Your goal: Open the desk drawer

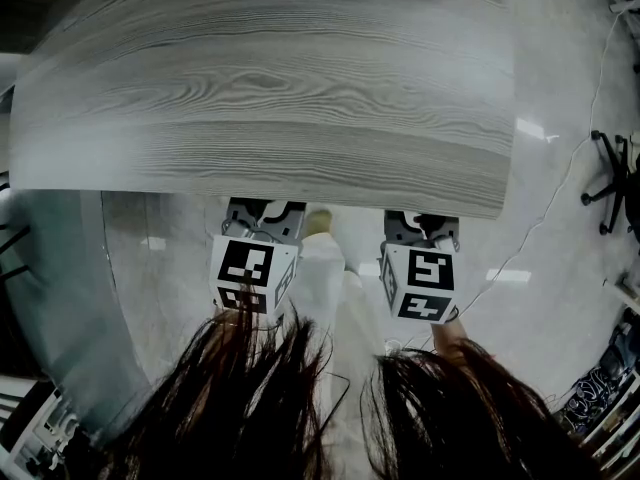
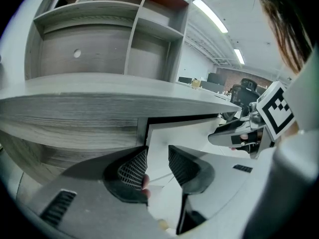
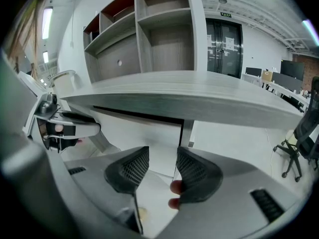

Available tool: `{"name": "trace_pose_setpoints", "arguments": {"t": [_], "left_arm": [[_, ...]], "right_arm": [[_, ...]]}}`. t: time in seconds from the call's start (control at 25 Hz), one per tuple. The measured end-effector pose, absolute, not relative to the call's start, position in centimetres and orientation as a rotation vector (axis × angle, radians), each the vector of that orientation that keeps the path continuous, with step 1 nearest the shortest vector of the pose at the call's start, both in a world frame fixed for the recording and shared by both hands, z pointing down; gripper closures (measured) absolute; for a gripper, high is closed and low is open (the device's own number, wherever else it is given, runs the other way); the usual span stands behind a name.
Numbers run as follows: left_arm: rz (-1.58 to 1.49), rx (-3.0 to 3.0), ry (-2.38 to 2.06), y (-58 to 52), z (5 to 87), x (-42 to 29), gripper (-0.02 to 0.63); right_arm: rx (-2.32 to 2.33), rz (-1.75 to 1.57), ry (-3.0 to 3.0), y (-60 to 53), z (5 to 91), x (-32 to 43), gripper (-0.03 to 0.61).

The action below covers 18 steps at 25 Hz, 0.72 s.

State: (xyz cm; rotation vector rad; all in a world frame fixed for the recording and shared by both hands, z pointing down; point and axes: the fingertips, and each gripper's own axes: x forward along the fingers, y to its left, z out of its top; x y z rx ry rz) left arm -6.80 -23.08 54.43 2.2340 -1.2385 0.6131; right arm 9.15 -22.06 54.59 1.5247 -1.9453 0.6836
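A grey wood-grain desk top (image 1: 270, 88) fills the head view. Under its front edge sits the white drawer front (image 2: 182, 133) (image 3: 134, 131), with a dark gap above it. My left gripper (image 1: 262, 213) (image 2: 158, 163) is just below the desk edge, jaws open on nothing, pointing at the drawer front's left edge. A short way off, also below the edge, my right gripper (image 1: 422, 226) (image 3: 163, 166) stands open and holds nothing. Each gripper shows in the other's view: the right gripper (image 2: 239, 133) and the left gripper (image 3: 65, 128). In the head view the desk edge hides both sets of fingertips.
An open shelf unit (image 2: 109, 39) (image 3: 144, 34) stands on the back of the desk. A black office chair (image 1: 615, 178) (image 3: 299, 133) is on the pale floor at the right, with a cable running near it. The person's hair (image 1: 300, 408) covers the bottom of the head view.
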Motion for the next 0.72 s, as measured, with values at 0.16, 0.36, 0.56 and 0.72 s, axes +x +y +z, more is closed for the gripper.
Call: {"name": "trace_pose_setpoints", "arguments": {"t": [0.16,0.36,0.56,0.72], "left_arm": [[0.622,2.232,-1.247,-23.17,54.16,-6.82,0.495],[0.618,2.221,-1.245,-22.98,54.49,-6.88,0.495],[0.613,2.218,-1.248,-22.83,54.4,-6.81,0.495],[0.607,2.222,-1.244,-22.33,54.27,-6.75,0.495]], "right_arm": [[1.53,0.687,-1.944,-22.02,54.51,9.09,0.416],[1.532,0.68,-1.942,-22.05,54.49,9.08,0.416],[1.533,0.673,-1.94,-21.96,54.46,9.13,0.416],[1.536,0.668,-1.939,-21.56,54.36,9.13,0.416]]}}
